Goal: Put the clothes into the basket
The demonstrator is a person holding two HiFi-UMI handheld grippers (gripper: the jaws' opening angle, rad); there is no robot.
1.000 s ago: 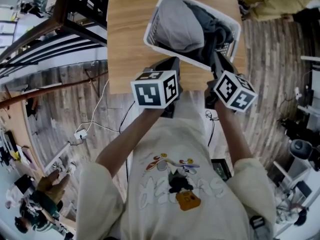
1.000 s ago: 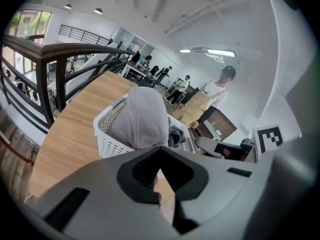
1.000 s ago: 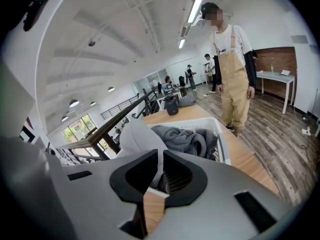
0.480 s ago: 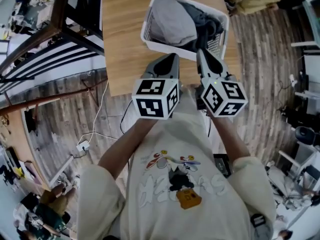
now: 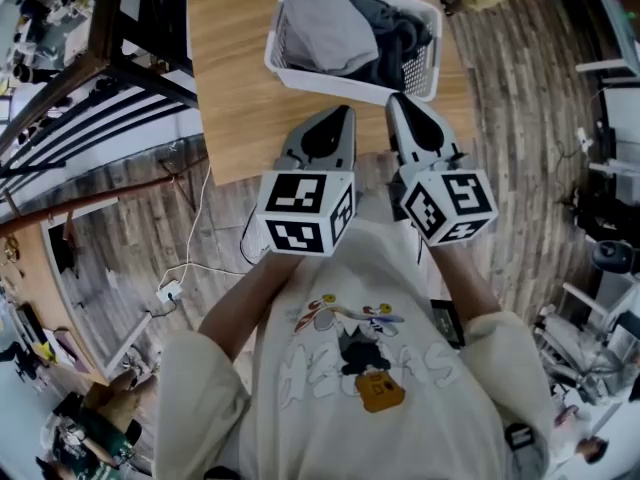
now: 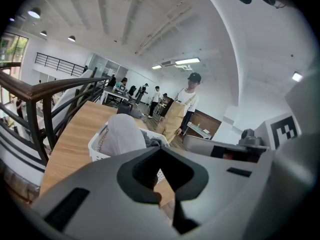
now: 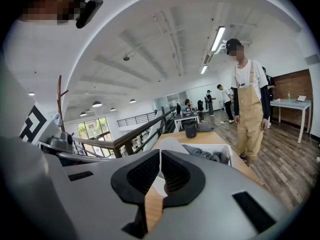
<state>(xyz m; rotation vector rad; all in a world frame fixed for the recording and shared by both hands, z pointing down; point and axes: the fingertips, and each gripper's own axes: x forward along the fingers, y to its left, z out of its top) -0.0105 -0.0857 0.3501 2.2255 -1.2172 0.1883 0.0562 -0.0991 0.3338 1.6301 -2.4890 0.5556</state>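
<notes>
Left gripper (image 5: 338,118) and right gripper (image 5: 400,104), both clenched on nothing, hover mid-frame below the basket (image 5: 300,76). Clothes (image 5: 335,33) fill it; none shows on the table (image 5: 230,98), so the task looks done.

Basket (image 5: 300,74): white plastic, rect., perforated walls, upright, open top, set a bit askew. It lies just ahead of both grippers' tips, nearer the right gripper (image 5: 398,108) than the left gripper (image 5: 338,120), w/ its near long wall running across in front of them. Clothes are inside, filling it. Light grey garment (image 5: 325,30): smooth rounded mound in the left half, bulging above the rim, straight ahead of left gripper. Dark grey garment (image 5: 398,40): crumpled, folds showing, in the right half ahead of right gripper, touching the light one.
</notes>
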